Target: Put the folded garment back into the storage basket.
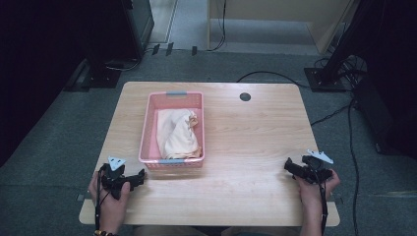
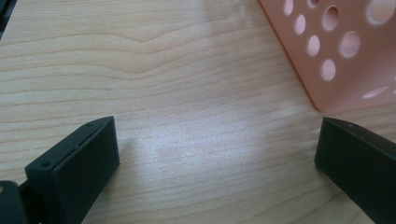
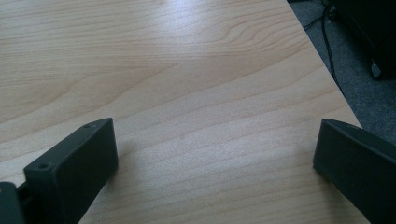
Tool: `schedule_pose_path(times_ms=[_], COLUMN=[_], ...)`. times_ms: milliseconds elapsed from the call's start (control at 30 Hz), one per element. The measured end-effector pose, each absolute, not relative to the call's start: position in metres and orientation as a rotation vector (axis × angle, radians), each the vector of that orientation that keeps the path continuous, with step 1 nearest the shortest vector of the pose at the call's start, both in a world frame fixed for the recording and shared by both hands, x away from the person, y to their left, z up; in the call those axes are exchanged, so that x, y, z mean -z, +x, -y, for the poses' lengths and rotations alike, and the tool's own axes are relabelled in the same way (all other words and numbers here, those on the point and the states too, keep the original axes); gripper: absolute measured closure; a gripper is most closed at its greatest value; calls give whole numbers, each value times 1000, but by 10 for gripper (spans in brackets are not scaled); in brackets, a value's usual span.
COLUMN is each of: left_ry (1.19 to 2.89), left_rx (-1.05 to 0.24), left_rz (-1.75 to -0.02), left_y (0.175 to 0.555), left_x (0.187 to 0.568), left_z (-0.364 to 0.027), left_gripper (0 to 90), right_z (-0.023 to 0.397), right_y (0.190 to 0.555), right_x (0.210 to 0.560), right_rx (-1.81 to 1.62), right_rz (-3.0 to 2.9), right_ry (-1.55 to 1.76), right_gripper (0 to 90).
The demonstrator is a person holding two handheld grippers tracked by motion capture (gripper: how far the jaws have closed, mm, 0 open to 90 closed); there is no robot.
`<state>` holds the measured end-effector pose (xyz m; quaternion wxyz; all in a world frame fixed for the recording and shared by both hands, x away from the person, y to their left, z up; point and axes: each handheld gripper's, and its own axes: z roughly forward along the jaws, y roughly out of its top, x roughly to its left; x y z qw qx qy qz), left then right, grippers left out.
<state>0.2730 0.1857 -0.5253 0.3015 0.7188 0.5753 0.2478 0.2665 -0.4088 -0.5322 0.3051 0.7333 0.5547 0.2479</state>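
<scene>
Nearest the camera in the high view, two hands are seen at the near edge of the wooden table [image 1: 246, 147], each wrapped around a black gripper. The left gripper [image 1: 141, 175] is held low over the near left part of the table, just beside the near end of a pink basket [image 1: 146, 129]. Its jaws are spread wide with nothing between them; in the left gripper view only bare wood is framed between the two black jaws, and a perforated corner of the pink basket [image 2: 345, 56] is seen at the upper right, close to the right-hand jaw.

The right gripper [image 1: 288, 167] is held near the table's right edge, well apart from the basket. Its jaws are likewise spread wide and empty, with bare tabletop shown between them in the right gripper view.

A cream cloth [image 1: 177, 132] is bunched inside the basket, which is placed left of the table's centre. A round dark hole [image 1: 245, 96] is set in the table near the far edge.
</scene>
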Motion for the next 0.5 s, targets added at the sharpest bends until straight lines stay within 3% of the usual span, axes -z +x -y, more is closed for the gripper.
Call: schedule_pose_path(times_ms=[500], left_ry=[1907], left_rx=[-657], left_rz=[-1526], left_y=[273], left_x=[525], left_z=[-186], left_gripper=[0], right_z=[414], right_y=[260], right_x=[532], right_rx=[-653], right_rz=[-1461], right_ry=[1945], right_gripper=[0])
